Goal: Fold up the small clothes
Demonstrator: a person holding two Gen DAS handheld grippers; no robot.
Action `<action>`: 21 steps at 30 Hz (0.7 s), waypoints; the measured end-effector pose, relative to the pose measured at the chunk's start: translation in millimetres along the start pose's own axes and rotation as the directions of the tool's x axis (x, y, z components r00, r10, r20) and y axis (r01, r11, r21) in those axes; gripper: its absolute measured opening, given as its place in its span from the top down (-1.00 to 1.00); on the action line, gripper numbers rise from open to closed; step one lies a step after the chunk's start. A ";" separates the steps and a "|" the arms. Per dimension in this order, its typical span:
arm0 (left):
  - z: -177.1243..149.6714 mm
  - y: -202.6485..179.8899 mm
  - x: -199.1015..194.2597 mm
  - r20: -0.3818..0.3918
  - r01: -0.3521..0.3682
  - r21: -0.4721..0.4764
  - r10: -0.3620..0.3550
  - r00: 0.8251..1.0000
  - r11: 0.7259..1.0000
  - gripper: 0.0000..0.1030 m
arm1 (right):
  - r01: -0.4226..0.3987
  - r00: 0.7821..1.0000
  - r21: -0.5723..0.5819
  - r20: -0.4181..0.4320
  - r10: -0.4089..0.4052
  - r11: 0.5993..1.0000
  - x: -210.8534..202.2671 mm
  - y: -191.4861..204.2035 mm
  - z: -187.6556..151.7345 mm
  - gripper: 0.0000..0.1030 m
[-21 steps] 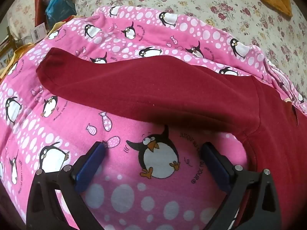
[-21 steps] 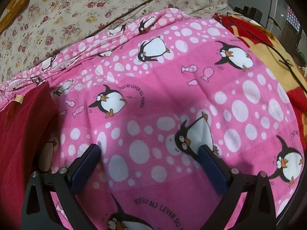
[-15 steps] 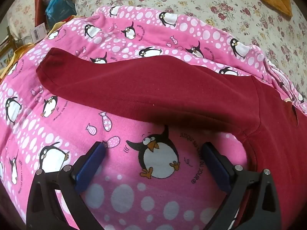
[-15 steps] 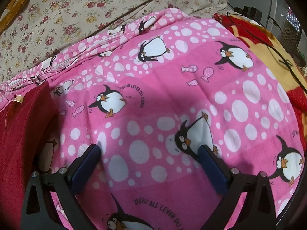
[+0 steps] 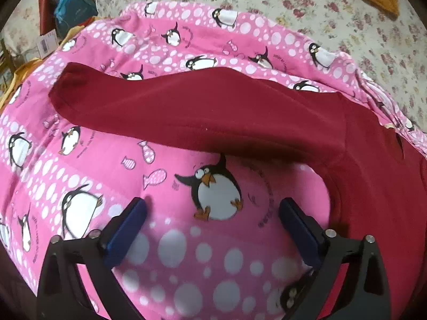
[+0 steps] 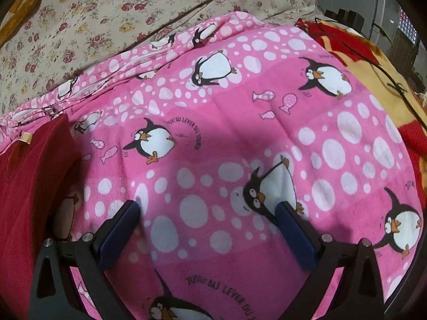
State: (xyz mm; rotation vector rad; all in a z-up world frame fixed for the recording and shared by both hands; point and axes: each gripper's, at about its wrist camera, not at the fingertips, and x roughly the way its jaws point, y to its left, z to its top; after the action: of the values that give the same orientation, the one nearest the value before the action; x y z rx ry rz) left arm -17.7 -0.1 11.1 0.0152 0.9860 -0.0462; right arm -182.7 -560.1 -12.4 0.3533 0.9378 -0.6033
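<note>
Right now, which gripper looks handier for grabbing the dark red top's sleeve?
Probably the left gripper: the sleeve stretches just beyond its open jaws. The right gripper faces only pink blanket.

On my right camera I read a French phrase printed on the pink blanket (image 6: pixel 240 122). Beside one penguin (image 6: pixel 150 142) it curves as "…QU'AU LEVER DU JOUR". Near the lower edge it stands again, "JUSQU'AU LEVER DU…", partly cut. On my left camera the same print beside the penguin (image 5: pixel 216 189) is too blurred. A white tag (image 5: pixel 48 43) at far left I cannot read.
</note>
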 end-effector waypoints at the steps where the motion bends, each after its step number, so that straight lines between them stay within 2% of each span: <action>1: -2.9 -0.3 -5.6 0.013 0.001 -0.004 -0.001 1.000 1.000 -0.46 | 0.001 1.000 -0.001 -0.004 -0.001 1.000 0.3 -0.5 -0.4 -1.00; 3: -5.7 -2.0 -14.4 0.018 0.008 -0.005 -0.008 1.000 1.000 -0.35 | -0.011 1.000 0.002 -0.027 0.011 1.000 -0.2 -2.3 2.3 -1.00; 7: -14.1 -10.8 -40.0 0.023 0.033 -0.001 -0.033 0.999 0.999 -0.35 | -0.066 0.997 0.006 -0.035 0.066 0.998 -18.2 -1.1 -1.4 -1.00; 17: -35.4 -52.0 -99.9 0.094 0.097 0.092 -0.105 0.990 0.991 -0.35 | -0.126 0.987 -0.123 0.088 0.137 0.984 -135.5 35.1 -47.9 -1.00; 21: -39.7 -68.0 -117.4 0.119 0.095 0.117 -0.109 0.987 0.989 -0.35 | -0.149 0.981 -0.146 0.105 0.165 0.978 -158.7 58.7 -60.7 -1.00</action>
State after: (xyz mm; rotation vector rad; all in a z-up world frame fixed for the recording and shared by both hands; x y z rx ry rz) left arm -118.7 -62.9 87.6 0.0628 0.8574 -0.1941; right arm -256.0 -430.0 87.8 0.2630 0.8256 -0.4074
